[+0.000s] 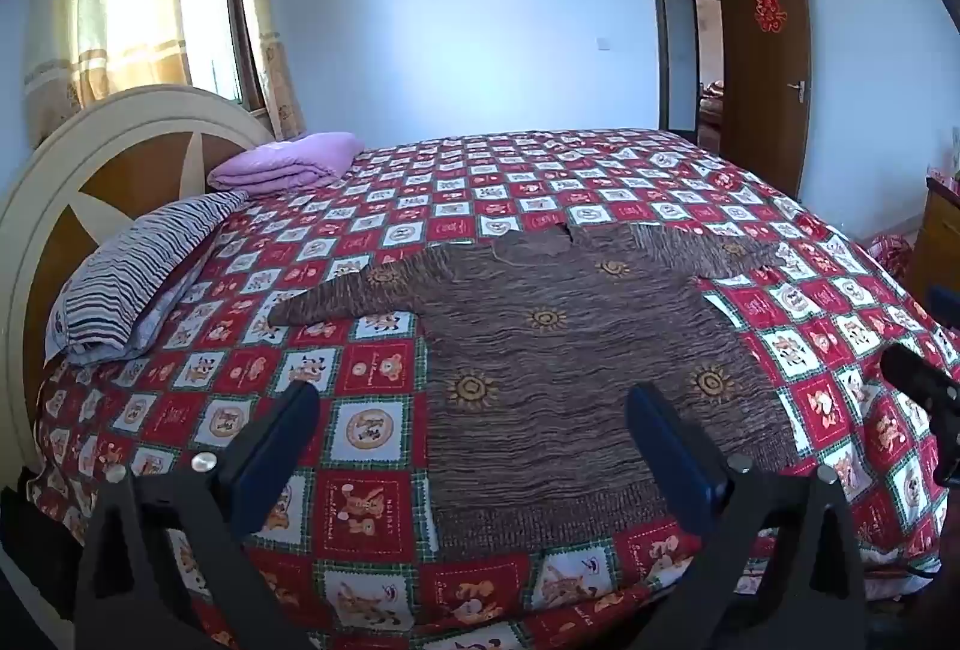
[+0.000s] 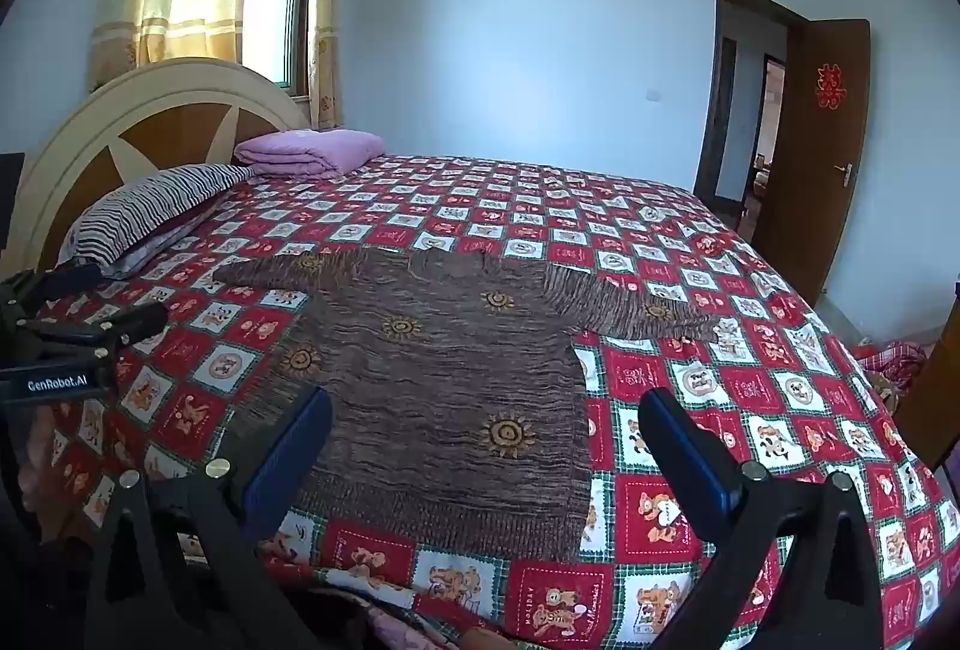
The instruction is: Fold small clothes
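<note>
our left gripper (image 1: 474,440) and right gripper (image 2: 486,446) hang spread, empty. the brown top (image 1: 570,368) looks soft and light; we'd pinch its sleeve tips.

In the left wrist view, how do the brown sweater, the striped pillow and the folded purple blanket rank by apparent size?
1. brown sweater, clearly the largest.
2. striped pillow.
3. folded purple blanket, the smallest as it looks; it lies farther from the camera than the pillow, so their true order is unsure.
</note>
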A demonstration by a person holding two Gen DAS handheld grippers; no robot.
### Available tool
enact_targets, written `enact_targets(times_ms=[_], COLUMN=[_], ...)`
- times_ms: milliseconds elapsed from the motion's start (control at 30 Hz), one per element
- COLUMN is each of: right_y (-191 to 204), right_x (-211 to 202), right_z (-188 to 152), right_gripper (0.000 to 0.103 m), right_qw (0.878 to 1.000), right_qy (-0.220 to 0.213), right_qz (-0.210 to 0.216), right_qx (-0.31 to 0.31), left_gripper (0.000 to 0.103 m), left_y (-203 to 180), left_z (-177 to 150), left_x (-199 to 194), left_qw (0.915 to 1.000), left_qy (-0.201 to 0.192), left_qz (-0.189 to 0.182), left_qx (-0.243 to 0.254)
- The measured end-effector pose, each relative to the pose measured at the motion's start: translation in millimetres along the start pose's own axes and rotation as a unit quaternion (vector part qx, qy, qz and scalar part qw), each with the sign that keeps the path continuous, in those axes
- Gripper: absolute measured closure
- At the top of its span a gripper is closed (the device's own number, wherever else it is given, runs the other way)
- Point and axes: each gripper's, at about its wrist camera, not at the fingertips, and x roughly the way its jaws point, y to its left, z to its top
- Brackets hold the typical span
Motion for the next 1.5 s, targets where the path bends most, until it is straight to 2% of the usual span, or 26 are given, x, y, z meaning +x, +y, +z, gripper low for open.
enact_targets(times_ms=[100, 267, 567, 1500], right_y=[-0.6, -2.1, -14.1, -1.5], right_x=[1.1, 3.1, 9.5, 17.0], right_z=[-1.7, -4.3, -13.2, -15.7], right_gripper=[0.001, 0.001, 0.001, 0.001], right_qw=[1.0, 1.0, 1.0, 1.0], right_qy=[-0.001, -0.001, 0.0, 0.015], right_qz=[0.001, 0.001, 0.001, 0.002], right_qx=[-0.001, -0.002, 0.004, 0.007], left_gripper=[0.0, 0.0, 0.0, 0.0], left_y=[-2.6, 18.5, 16.0, 21.8], left_z=[-0.4, -2.1, -1.1, -5.0], left_x=[0.1, 6.5, 8.5, 16.1], left_qw=[1.0, 0.9993, 0.9995, 0.999], left_qy=[0.001, 0.013, 0.014, 0.02], left_qz=[0.001, -0.012, -0.006, -0.006], left_qx=[-0.008, -0.032, -0.027, -0.04])
